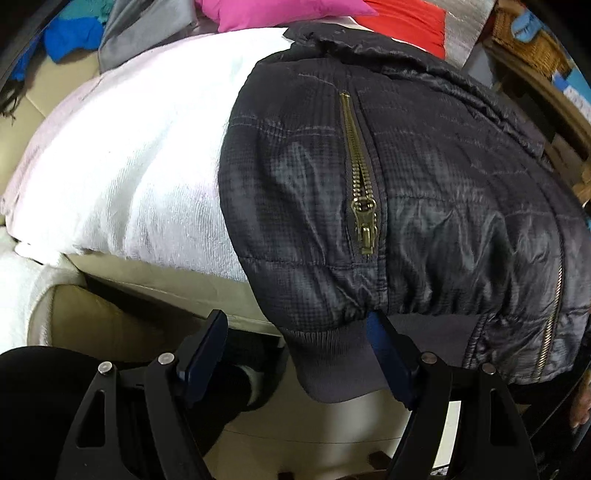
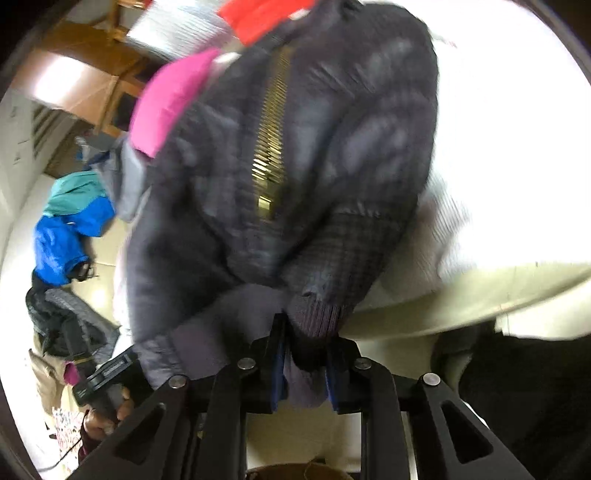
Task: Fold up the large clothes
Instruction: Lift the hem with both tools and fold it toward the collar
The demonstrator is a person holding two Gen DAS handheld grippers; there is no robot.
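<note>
A big dark puffy jacket (image 1: 424,184) lies on a white towel (image 1: 140,177) spread over a cream sofa (image 1: 92,317). Its bottom edge hangs off the front of the seat.

The left tongs (image 1: 295,354) are spread wide and hold nothing. One blue pad (image 1: 384,350) touches the grey stretchy band (image 1: 332,365) at the jacket's bottom edge, and the other pad sits off to the side in the air. A gold pocket zipper (image 1: 360,192) runs down the jacket just above them.

The right tongs (image 2: 304,365) are squeezed tight on the jacket's bottom edge, with the dark cloth bunched between the blue pads. That view is blurry.

Behind the jacket lie a pink cloth (image 1: 273,14) and a red cloth (image 1: 406,26). A blue and green jacket (image 2: 70,225) sits farther off beside grey clothes (image 1: 140,29). A wooden shelf (image 1: 535,62) stands at the sofa's end.
</note>
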